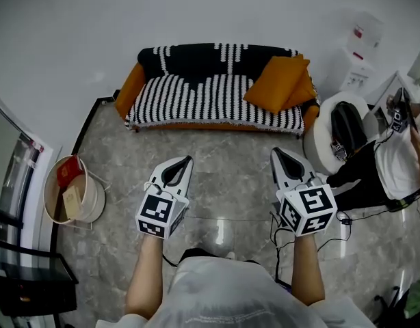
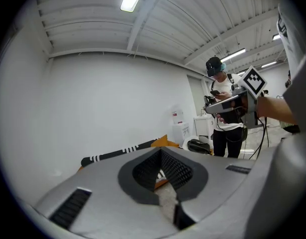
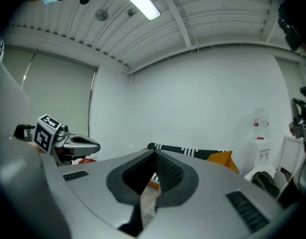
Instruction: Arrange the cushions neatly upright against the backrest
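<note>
A small sofa [image 1: 196,98] with a black-and-white striped cover stands against the far wall. Two orange cushions [image 1: 277,82] lie tilted and overlapping at its right end, near the armrest. My left gripper [image 1: 185,162] and right gripper [image 1: 278,154] hang side by side over the floor in front of the sofa, well short of it. Both are shut with nothing between the jaws. In the left gripper view the left gripper [image 2: 160,152] points at the sofa back [image 2: 118,152] and an orange cushion [image 2: 162,142]. In the right gripper view an orange cushion [image 3: 223,159] shows beyond the right gripper [image 3: 154,154].
A round basket [image 1: 72,191] holding a red item stands on the floor at the left. A white round seat with a black bag [image 1: 338,130] sits right of the sofa. A person [image 1: 395,157] stands at the far right. A dark table [image 1: 25,279] is at the lower left.
</note>
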`<state>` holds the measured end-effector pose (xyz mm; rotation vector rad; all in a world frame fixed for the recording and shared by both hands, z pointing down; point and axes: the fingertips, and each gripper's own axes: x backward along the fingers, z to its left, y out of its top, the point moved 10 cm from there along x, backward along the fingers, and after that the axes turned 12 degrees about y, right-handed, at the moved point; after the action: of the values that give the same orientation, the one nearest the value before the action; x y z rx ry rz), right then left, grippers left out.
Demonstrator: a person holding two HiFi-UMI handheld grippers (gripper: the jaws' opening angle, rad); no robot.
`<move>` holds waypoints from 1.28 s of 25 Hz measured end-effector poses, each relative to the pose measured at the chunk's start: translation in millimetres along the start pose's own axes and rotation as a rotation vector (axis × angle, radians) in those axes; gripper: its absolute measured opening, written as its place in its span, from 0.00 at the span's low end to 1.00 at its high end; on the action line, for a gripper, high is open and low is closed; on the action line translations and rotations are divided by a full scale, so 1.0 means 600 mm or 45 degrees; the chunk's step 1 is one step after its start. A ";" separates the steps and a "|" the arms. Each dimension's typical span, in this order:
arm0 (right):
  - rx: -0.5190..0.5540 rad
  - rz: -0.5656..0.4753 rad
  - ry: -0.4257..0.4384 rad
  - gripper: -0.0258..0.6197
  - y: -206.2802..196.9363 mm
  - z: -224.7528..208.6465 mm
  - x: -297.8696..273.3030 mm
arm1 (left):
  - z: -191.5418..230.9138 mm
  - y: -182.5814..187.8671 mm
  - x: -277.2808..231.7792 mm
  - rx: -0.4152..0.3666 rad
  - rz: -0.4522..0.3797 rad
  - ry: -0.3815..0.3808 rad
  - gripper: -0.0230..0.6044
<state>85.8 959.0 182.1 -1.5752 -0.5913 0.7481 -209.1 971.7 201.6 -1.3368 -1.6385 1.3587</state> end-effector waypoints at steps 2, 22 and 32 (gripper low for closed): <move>-0.011 0.008 -0.005 0.03 -0.006 -0.013 0.001 | -0.007 -0.002 -0.009 0.005 0.009 0.000 0.03; 0.063 0.114 -0.125 0.03 0.000 -0.154 -0.181 | 0.088 -0.037 -0.277 0.017 0.015 -0.076 0.03; 0.014 0.124 -0.224 0.03 0.055 -0.244 -0.355 | 0.220 -0.019 -0.473 -0.002 0.016 -0.164 0.03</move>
<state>53.8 700.5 186.0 -1.5464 -0.6401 0.9689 -247.5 661.0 214.4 -1.2855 -1.7183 1.4785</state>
